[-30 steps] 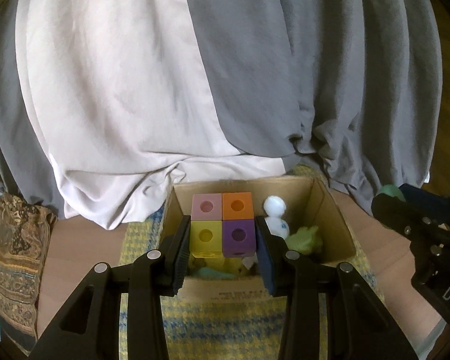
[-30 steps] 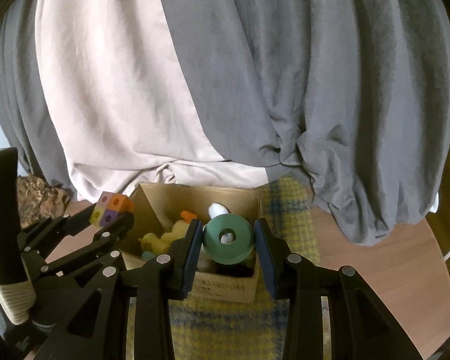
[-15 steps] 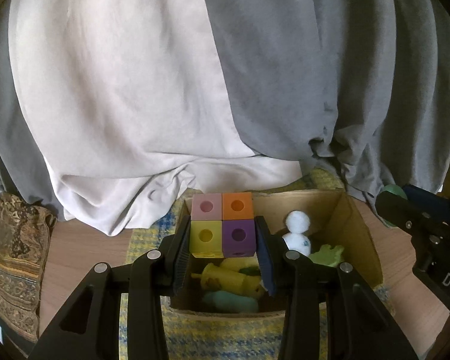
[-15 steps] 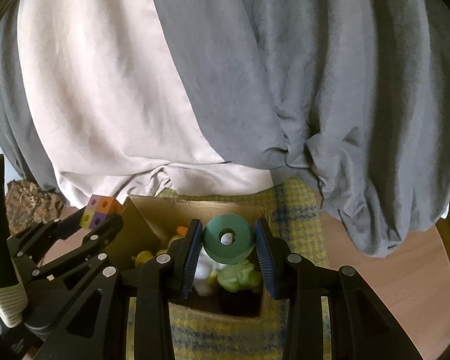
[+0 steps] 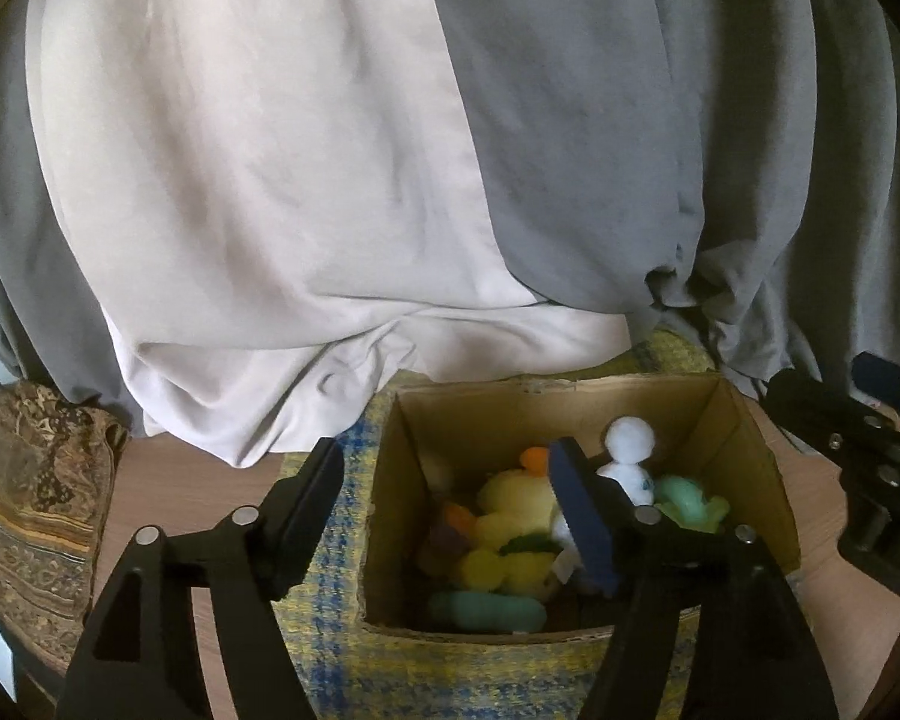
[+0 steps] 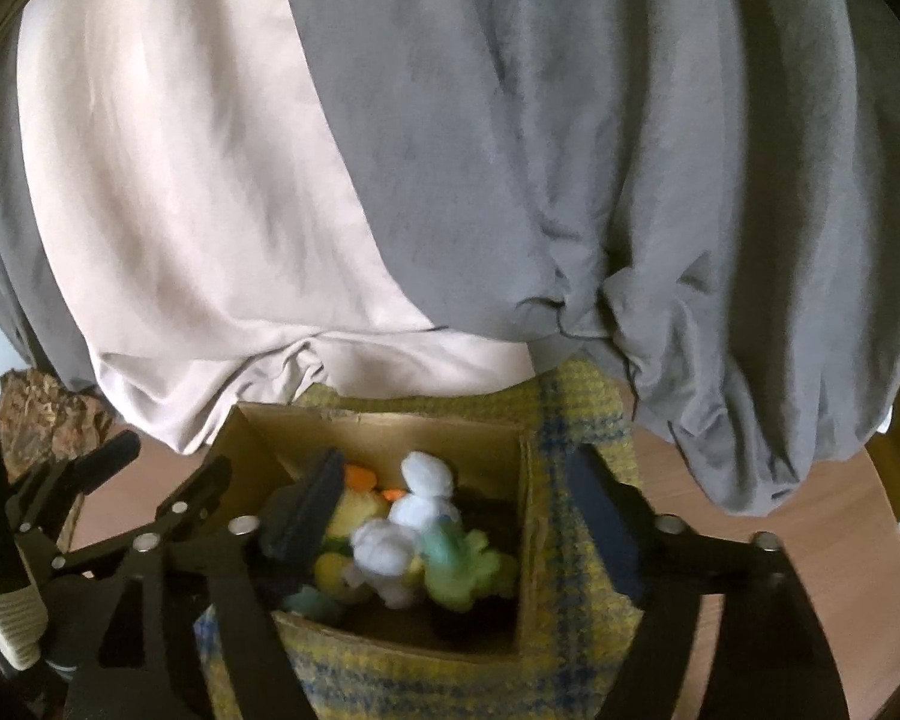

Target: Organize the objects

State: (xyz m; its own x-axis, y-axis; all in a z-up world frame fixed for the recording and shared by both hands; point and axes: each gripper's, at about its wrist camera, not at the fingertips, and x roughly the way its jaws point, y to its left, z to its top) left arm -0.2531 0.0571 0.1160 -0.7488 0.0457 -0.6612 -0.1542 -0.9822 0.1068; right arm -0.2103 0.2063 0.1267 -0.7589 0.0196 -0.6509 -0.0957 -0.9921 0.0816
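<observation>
Low in both frames we see the cardboard box (image 5: 750, 438), open-topped, standing on a yellow and blue checked cloth (image 5: 330, 612) that lies on the wooden desk (image 5: 174, 480). Our left gripper (image 5: 447, 507) hangs over the box's left wall with its jaws spread wide and nothing between them: one finger sits left of the box above the cloth, the other reaches over the toys inside. Our right gripper (image 6: 459, 519) is likewise wide open and empty, one finger over the box's left part, the other beyond its right wall above the cloth.

Inside the box we make out a yellow plush duck (image 5: 510, 501) with an orange beak, a white snowman figure (image 5: 627, 450) toward the back right, a pale green toy (image 5: 687, 498) at lower right of it, and a teal piece (image 5: 486, 609) against the near wall. From the right wrist view the toys are blurred; we see the snowman (image 6: 423, 489), another white fluffy lump (image 6: 384, 546) just below it and a green plush (image 6: 468, 570) to the right. We cannot tell what lies underneath.

Across the upper part of both frames hangs grey and cream drapery (image 5: 270, 180). At far left a brown patterned fabric (image 5: 30, 510) rests on the desk.
</observation>
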